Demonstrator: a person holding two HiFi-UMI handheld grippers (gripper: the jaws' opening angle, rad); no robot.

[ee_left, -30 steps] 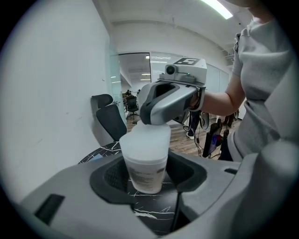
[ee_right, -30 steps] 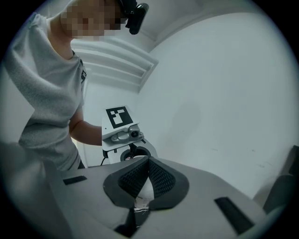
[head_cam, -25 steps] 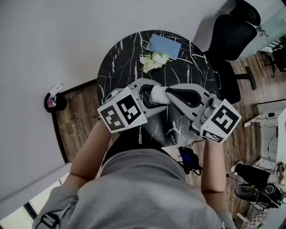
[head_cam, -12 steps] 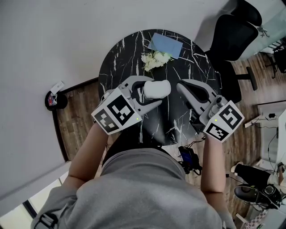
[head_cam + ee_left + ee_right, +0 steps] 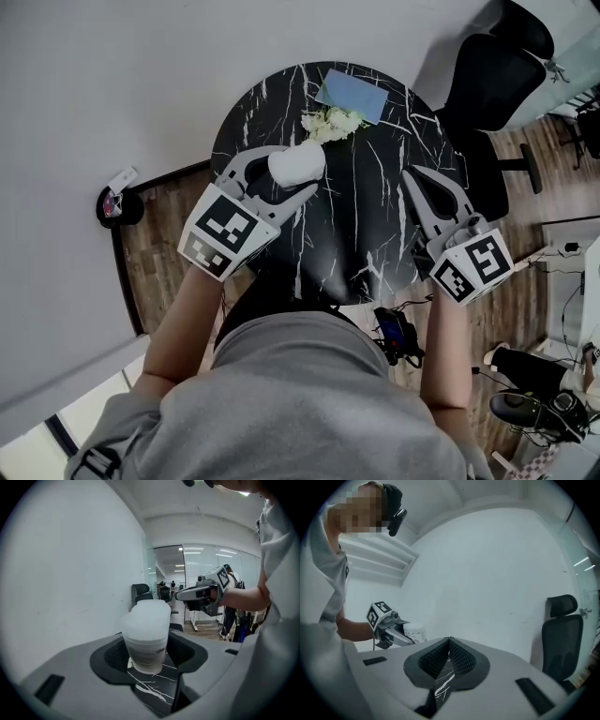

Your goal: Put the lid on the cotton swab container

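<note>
The cotton swab container (image 5: 296, 161) is a small white tub with a frosted lid (image 5: 147, 617) sitting on top of it. My left gripper (image 5: 298, 169) is shut on the tub's sides and holds it upright over the left part of the round black marble table (image 5: 375, 234). In the left gripper view the tub (image 5: 146, 641) fills the gap between the pads. My right gripper (image 5: 412, 175) is off to the right, apart from the tub, shut with nothing in it. The right gripper view shows its jaw tips (image 5: 449, 640) meeting, and the left gripper (image 5: 389, 629) with the tub (image 5: 415, 632) farther off.
White flowers (image 5: 330, 122) and a blue cloth (image 5: 352, 94) lie at the table's far edge. A black office chair (image 5: 487, 75) stands beyond the table at the right. A white wall runs along the left, with wooden floor and cables below the table.
The two grippers met at the tub in the middle of the table and have drawn apart. The left one carried the tub away to the left; the right one withdrew to the right.
</note>
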